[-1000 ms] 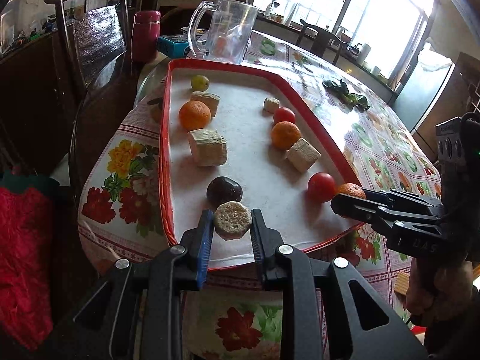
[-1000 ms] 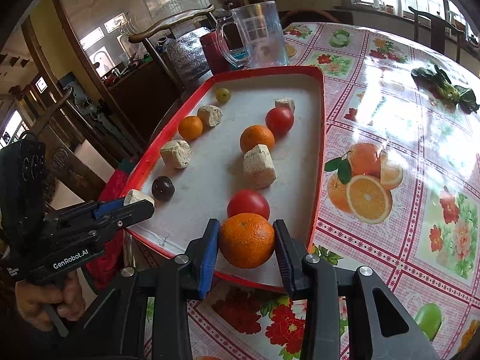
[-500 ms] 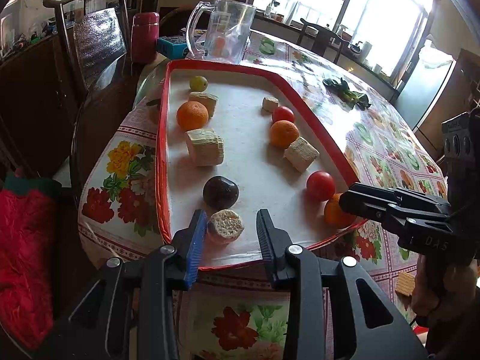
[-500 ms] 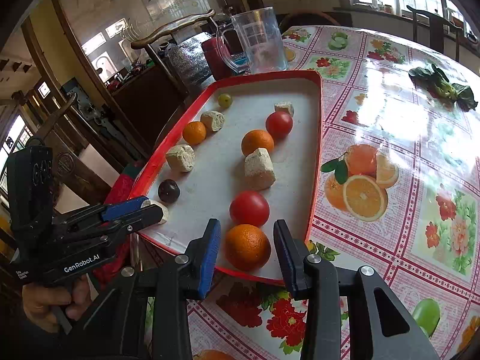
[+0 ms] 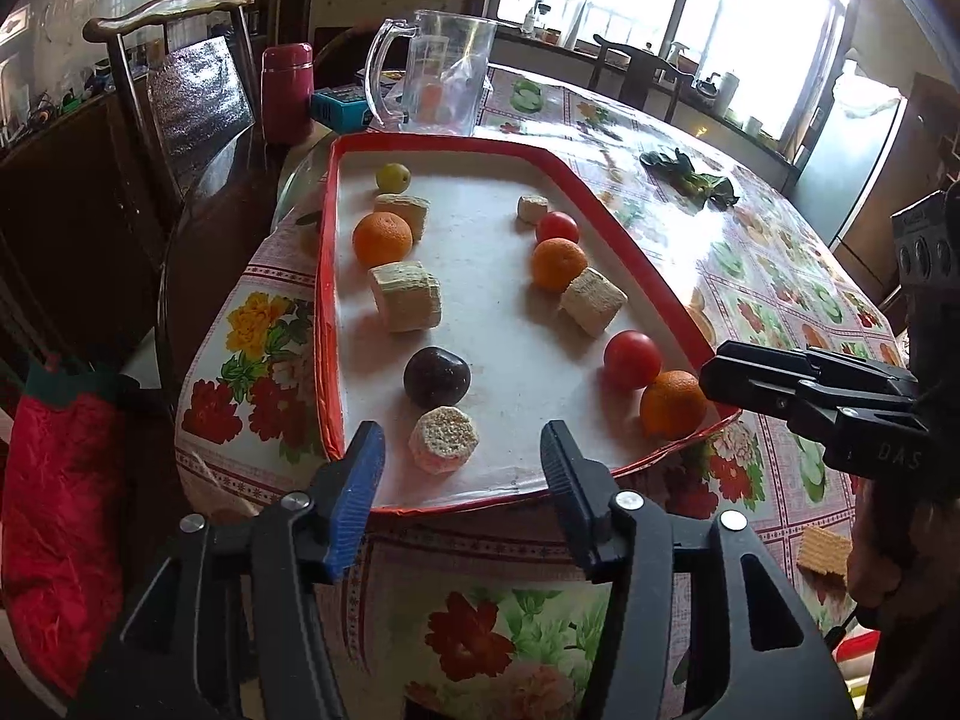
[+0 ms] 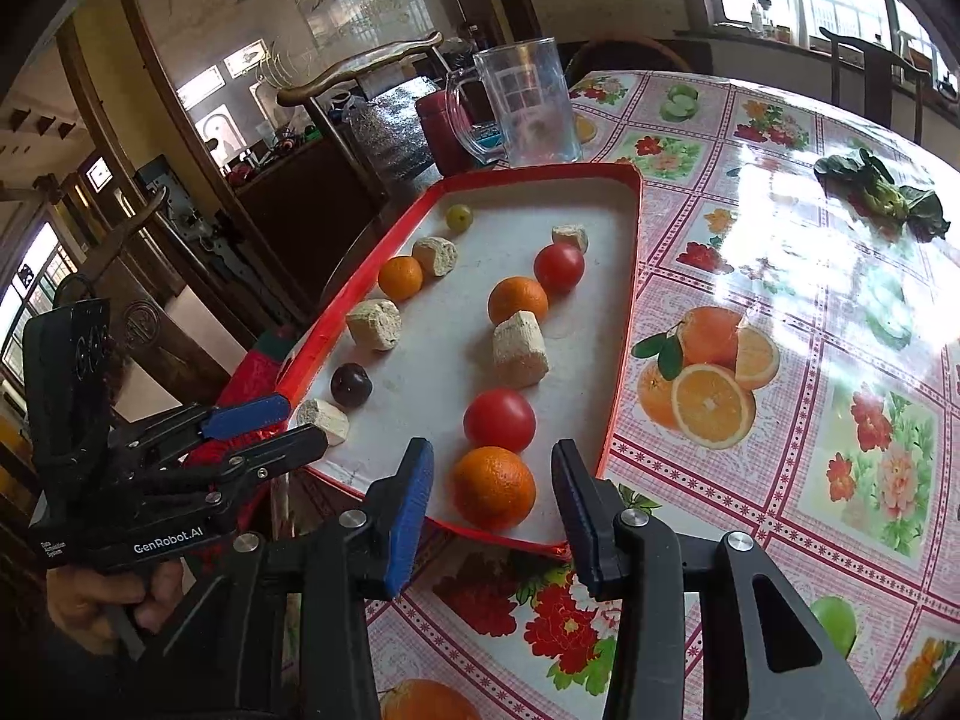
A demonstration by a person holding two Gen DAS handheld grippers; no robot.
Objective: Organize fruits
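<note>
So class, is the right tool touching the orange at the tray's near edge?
Apart. The right wrist view shows tray on both sides of the orange between the opening right tool.

A clear glass jug [image 5: 435,75] stands on the table [image 5: 768,276] just beyond the far edge of the tray. Left of it a small blue box [image 5: 339,107] lies near the table's far left edge, with a dark red flask [image 5: 287,93] beside it. A bunch of green leaves [image 5: 690,177] lies on the flowered tablecloth [image 6: 780,360] toward the far right side. A tan wafer [image 5: 823,549] lies near the table's near right edge. A wooden chair [image 5: 180,78] stands at the left edge of the table, and red cloth [image 5: 54,480] hangs below it.
</note>
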